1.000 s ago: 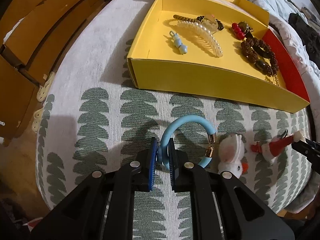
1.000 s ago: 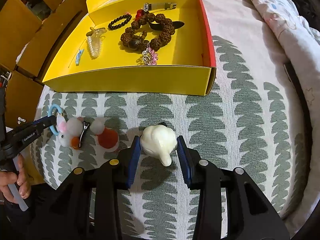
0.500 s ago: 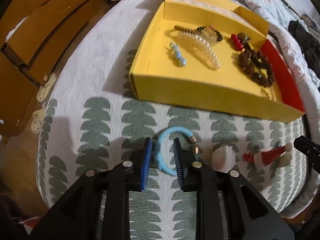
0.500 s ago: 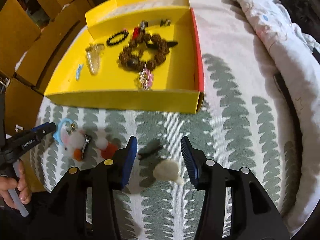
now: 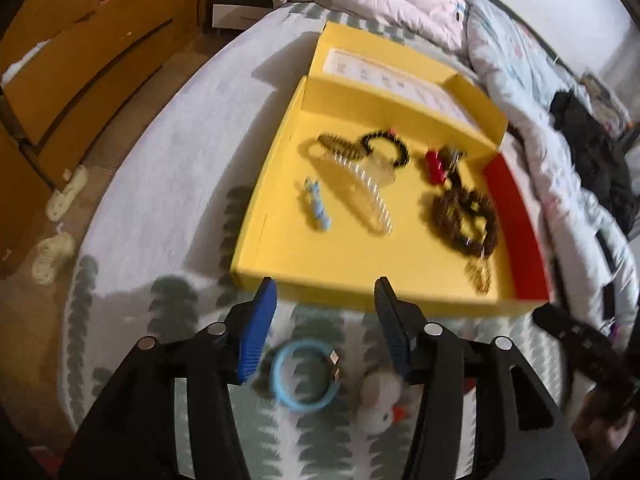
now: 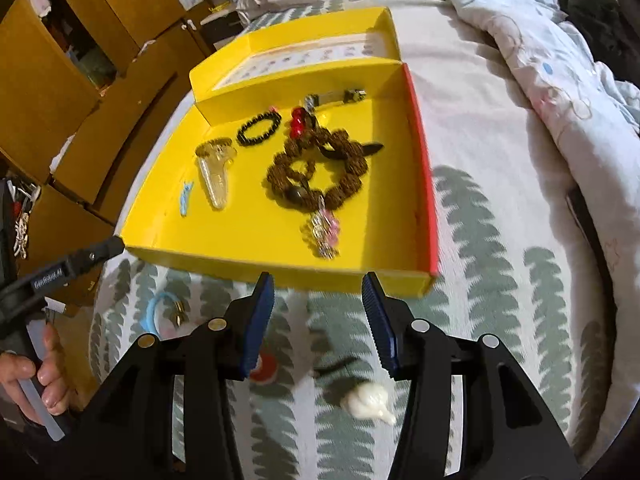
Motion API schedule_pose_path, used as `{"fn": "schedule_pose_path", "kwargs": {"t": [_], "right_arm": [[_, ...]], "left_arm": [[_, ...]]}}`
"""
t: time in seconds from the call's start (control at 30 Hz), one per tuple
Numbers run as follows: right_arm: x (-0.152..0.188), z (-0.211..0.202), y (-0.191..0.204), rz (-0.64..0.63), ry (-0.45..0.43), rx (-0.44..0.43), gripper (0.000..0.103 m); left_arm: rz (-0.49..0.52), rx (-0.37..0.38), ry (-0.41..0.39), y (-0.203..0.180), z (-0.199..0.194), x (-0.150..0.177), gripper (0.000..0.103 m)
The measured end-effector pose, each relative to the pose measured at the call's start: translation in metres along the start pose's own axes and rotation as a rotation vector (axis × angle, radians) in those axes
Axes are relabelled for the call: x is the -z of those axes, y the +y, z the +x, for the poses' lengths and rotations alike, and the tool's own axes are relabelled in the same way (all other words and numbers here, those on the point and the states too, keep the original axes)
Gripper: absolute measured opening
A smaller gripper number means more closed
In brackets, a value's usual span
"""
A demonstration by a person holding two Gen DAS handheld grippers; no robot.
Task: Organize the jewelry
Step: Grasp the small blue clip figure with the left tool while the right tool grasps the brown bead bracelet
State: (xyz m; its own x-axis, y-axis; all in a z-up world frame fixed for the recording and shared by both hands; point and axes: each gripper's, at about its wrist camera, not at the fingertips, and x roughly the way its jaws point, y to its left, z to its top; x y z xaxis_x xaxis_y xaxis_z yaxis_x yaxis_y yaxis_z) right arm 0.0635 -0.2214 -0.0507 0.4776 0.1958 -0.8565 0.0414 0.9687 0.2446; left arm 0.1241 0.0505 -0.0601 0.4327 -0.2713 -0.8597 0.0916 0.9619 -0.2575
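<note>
A light blue bangle (image 5: 302,376) lies on the leaf-patterned cloth, below and between my open, empty left gripper (image 5: 324,326). A white plush bunny clip (image 5: 380,396) lies to its right. My right gripper (image 6: 318,322) is open and empty, raised above a white shell-shaped hair clip (image 6: 370,398) on the cloth. The yellow tray (image 5: 320,292) beyond both grippers holds a brown bead bracelet (image 6: 316,172), a black bead bracelet (image 6: 258,128), a clear claw clip (image 6: 216,172), a small blue clip (image 5: 318,210), red beads (image 6: 298,122) and a pink charm (image 6: 326,232).
The tray's right wall is red (image 6: 420,168). A crumpled quilt (image 6: 540,60) lies right of the tray. Wooden drawers (image 5: 80,60) stand at the left, beyond the bed edge. A red-and-white plush piece (image 6: 264,368) lies behind my right gripper's left finger.
Both grippers opened, let go of the blue bangle and the white clip, and pulled up and back. Both objects now lie on the cloth.
</note>
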Motion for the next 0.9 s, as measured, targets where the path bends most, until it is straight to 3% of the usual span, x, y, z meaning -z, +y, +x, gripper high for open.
{"fn": "schedule_pose_path", "kwargs": {"t": [0.23,0.53,0.9], "right_arm": [[-0.027,0.019,0.01,-0.025,-0.005,-0.011,0.049],[-0.059,0.047,0.029,-0.055,-0.003,-0.056,0.049],[-0.076,0.085,0.028,-0.072,0.08,-0.05,0.049]], "left_arm": [[0.005,0.006,-0.015,-0.01,0.018,-0.03,0.051],[-0.001,-0.029,0.061,-0.01,0.06,-0.046,0.051],[0.0,-0.06,0.111,-0.001,0.084,-0.052,0.05]]}}
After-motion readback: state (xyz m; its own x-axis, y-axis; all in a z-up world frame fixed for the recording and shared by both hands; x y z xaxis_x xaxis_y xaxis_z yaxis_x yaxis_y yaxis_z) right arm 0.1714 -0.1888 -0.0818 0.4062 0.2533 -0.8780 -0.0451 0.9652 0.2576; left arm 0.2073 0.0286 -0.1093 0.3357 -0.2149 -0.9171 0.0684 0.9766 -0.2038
